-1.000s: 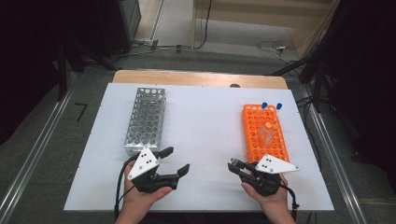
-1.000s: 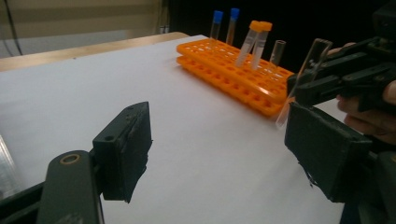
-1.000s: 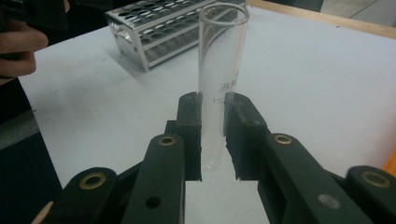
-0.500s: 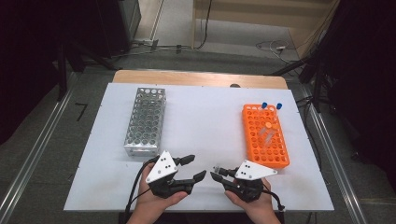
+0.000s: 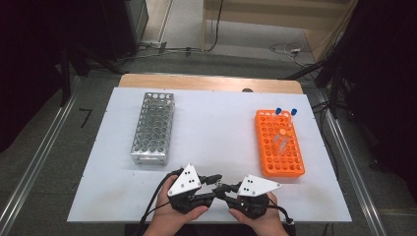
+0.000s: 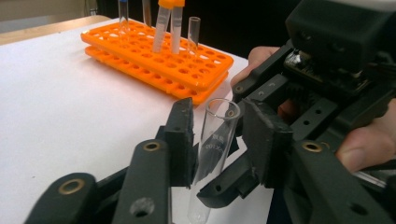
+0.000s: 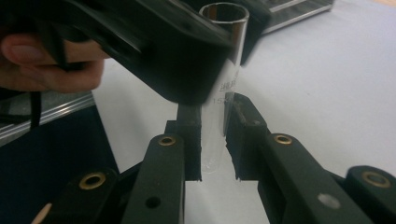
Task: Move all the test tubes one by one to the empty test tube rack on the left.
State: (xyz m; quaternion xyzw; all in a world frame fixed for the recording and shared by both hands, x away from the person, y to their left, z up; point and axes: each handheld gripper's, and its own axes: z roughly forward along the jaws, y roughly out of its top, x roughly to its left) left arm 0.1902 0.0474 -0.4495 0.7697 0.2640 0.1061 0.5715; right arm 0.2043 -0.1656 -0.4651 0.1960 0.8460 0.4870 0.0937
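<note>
While the right gripper (image 7: 212,140) is clamping the lower part of a clear glass test tube (image 6: 215,144), the left gripper (image 6: 217,140) is closing around the tube's upper half; its jaws have just been narrowing, and its pads seem to be barely meeting the glass. For a clean handover, I judge the left jaws should be squeezing fully, square to the tube, before the right ones are letting go, keeping the tube upright. Compared with a second ago, both grippers are now meeting tip to tip near the table's front edge, whereas they were apart, the left in front of the metal rack (image 5: 152,129) and the right beside the orange rack (image 5: 279,142).
</note>
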